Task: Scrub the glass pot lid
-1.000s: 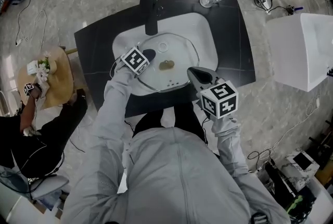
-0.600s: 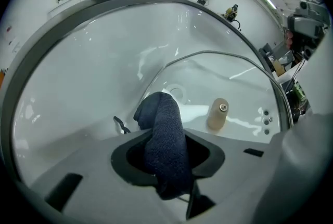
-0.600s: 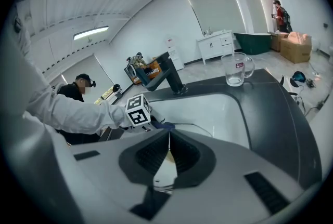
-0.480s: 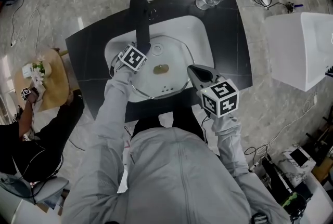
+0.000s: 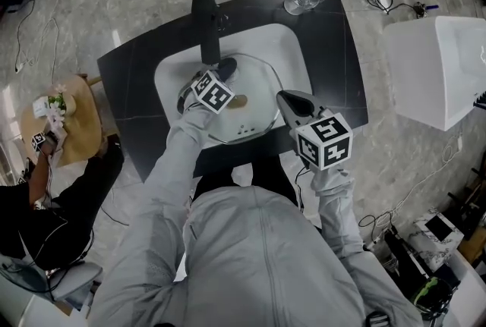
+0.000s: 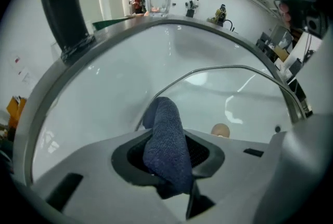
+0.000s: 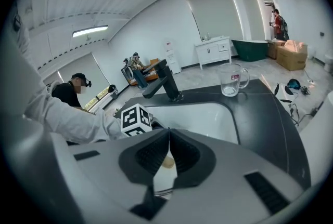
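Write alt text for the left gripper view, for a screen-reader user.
The left gripper, shut on a dark blue cloth, aims the cloth toward a glass pot lid sitting in a white sink. A small tan blob shows on the lid, and a black faucet rises at upper left.

Nothing is legible; the red label on the glass mug (image 7: 232, 80) blurs out.
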A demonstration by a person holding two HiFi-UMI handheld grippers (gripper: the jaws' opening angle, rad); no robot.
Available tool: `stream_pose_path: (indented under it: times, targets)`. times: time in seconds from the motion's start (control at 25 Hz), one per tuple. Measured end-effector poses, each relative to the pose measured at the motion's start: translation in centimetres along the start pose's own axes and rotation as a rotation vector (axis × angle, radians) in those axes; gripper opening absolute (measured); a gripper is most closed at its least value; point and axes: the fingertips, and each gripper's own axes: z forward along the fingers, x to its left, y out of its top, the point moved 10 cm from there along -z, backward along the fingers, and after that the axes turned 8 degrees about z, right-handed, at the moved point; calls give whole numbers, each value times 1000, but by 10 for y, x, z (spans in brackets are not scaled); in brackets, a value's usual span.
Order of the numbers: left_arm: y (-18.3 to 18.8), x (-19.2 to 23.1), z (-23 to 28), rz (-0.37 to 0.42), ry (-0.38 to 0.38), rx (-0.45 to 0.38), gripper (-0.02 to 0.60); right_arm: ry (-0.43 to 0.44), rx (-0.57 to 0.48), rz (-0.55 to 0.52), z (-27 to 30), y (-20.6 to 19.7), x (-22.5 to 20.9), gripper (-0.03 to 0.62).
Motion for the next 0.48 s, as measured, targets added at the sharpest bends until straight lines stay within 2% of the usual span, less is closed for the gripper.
stream_pose_path:
  times: [0.28, 0.48]
  targets:
    - [8, -22, -41, 96, 44, -119, 127, -51, -86, -41, -24, 1, 21, 29]
    - [4, -29, -75, 78, 75, -230, 127, -126, -183, -70, -52, 0, 35, 29]
